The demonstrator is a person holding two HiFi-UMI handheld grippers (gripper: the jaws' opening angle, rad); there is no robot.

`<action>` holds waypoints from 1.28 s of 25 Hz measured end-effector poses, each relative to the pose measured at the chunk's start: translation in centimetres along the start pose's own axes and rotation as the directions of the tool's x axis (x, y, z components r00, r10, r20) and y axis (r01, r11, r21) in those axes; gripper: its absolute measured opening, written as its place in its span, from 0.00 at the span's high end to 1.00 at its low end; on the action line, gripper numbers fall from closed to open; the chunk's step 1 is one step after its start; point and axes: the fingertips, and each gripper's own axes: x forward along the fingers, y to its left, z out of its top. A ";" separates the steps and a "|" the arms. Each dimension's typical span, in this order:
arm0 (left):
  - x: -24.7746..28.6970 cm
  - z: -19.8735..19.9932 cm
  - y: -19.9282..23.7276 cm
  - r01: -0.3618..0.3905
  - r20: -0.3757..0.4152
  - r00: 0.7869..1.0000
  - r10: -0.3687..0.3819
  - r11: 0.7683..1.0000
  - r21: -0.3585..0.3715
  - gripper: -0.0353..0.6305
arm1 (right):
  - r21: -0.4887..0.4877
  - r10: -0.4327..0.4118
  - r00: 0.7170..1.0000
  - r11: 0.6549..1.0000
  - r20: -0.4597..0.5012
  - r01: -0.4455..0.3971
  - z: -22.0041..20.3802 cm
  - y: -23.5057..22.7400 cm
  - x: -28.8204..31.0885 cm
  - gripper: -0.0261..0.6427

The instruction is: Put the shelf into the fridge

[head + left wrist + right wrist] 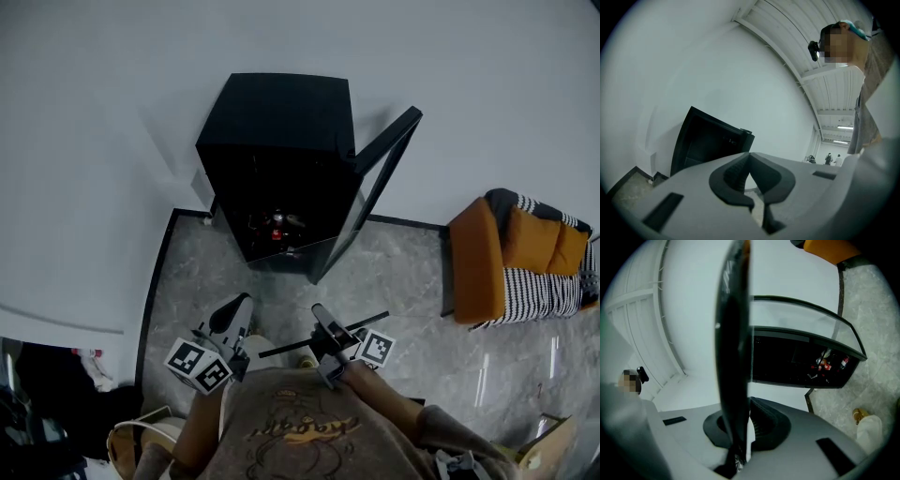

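The black fridge (277, 155) stands against the white wall, its glass door (375, 183) swung open to the right. Bottles (275, 225) lie low inside it. The shelf (284, 348) is a thin dark panel seen edge-on, held level near my chest. My right gripper (322, 330) is shut on it. In the right gripper view the shelf (735, 333) runs up the frame between the pads (761, 425), with the fridge (797, 363) behind. My left gripper (242, 307) is beside it, apart from the shelf, shut on nothing (749, 157); it faces the fridge (705, 143).
An orange armchair (483, 267) with a striped cushion stands on the right by the wall. A bag and clutter (131, 441) lie at the lower left. A shoe (867, 430) shows on the grey marble floor (403, 272). People stand far off in the hall (829, 159).
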 end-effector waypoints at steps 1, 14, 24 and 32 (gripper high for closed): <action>0.3 0.2 0.5 0.007 -0.005 1.000 -0.007 1.000 0.000 0.94 | 0.002 -0.003 1.000 1.000 0.006 0.002 0.1 -0.2 0.4 0.92; 5.9 2.0 5.6 0.106 -0.071 0.992 -0.106 0.994 0.002 0.94 | 0.026 -0.014 0.997 1.000 0.078 0.013 2.4 -2.3 5.9 0.92; 8.9 2.6 9.6 0.152 -0.140 0.978 -0.152 0.988 -0.011 0.94 | 0.037 -0.014 0.995 0.999 0.094 0.011 2.9 -3.9 10.8 0.92; 10.0 3.1 12.4 0.182 -0.176 0.967 -0.182 0.983 -0.018 0.94 | 0.068 -0.014 0.989 0.998 0.149 0.004 2.3 -5.4 13.8 0.92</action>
